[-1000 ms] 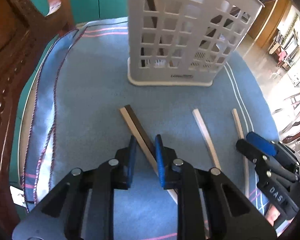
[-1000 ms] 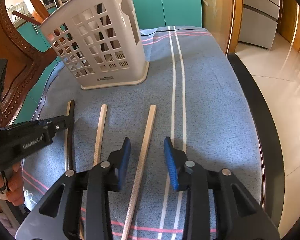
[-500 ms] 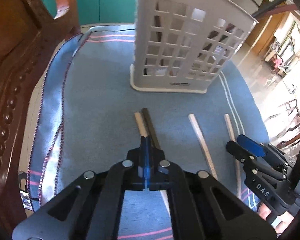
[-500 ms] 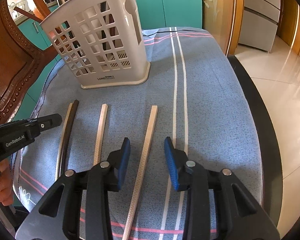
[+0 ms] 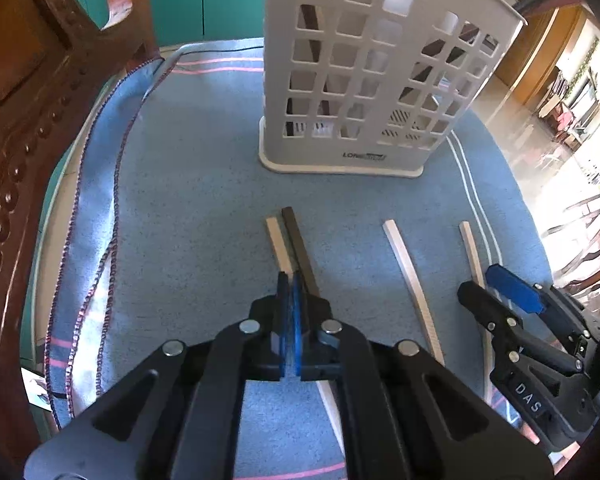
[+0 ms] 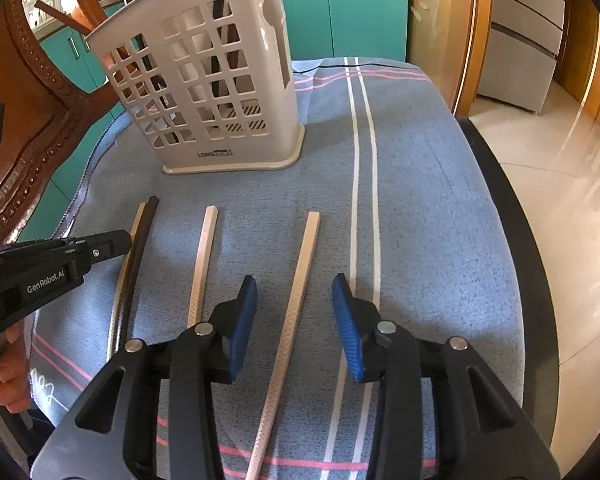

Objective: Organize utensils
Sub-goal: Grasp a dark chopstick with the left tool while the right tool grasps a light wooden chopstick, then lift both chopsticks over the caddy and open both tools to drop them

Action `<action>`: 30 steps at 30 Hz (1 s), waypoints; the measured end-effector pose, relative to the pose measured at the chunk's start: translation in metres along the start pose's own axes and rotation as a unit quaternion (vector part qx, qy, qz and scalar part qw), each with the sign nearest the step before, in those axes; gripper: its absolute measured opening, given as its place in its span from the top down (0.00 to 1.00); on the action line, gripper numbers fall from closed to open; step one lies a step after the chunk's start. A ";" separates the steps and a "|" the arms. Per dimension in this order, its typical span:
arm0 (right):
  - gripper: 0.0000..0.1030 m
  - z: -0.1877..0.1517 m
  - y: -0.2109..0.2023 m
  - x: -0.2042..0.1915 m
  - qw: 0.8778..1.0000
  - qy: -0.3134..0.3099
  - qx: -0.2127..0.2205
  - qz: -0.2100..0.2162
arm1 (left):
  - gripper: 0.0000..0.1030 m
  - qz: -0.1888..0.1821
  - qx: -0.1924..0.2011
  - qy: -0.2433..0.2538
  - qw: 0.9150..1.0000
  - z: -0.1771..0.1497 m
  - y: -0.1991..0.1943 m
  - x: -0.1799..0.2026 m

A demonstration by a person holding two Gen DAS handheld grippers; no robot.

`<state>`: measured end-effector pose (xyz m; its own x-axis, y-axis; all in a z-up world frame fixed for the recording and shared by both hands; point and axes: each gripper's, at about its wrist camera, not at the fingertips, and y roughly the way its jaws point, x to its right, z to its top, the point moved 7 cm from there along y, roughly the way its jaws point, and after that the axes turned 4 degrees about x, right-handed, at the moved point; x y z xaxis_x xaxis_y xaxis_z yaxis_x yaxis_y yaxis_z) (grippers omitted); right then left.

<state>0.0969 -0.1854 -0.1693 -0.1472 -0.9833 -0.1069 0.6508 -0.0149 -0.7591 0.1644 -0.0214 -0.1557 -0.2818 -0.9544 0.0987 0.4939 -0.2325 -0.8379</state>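
The right gripper [image 6: 294, 322], fingers apart and opening, straddles a pale chopstick [image 6: 292, 312] lying lengthwise toward the far basket [image 6: 204, 92], while the left gripper [image 5: 290, 292], fingers together, hovers over the leftmost pair [image 5: 290, 244].

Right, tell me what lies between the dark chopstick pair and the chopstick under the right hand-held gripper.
One pale chopstick lies alone on the blue cloth between the dark pair and the chopstick under the right hand-held gripper; the right wrist view shows it.
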 end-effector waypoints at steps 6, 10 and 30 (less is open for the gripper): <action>0.62 0.000 0.005 -0.008 0.998 -0.038 0.014 -0.045 | 0.82 0.060 0.011 0.041 0.997 -0.002 0.007 0.011; 0.62 0.003 0.006 -0.007 0.998 -0.036 0.015 -0.047 | 0.87 0.053 0.010 0.034 0.998 -0.001 0.010 0.011; 0.94 0.087 -0.147 -0.013 0.976 0.010 0.178 0.122 | 0.93 -0.014 0.205 -0.001 0.979 0.056 -0.183 0.007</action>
<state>0.0682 -0.1866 -0.0001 0.0329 -0.9620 -0.2712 0.8858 0.1537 -0.4379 0.1184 0.0037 0.0283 -0.2989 -0.9466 0.1207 0.7749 -0.3146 -0.5482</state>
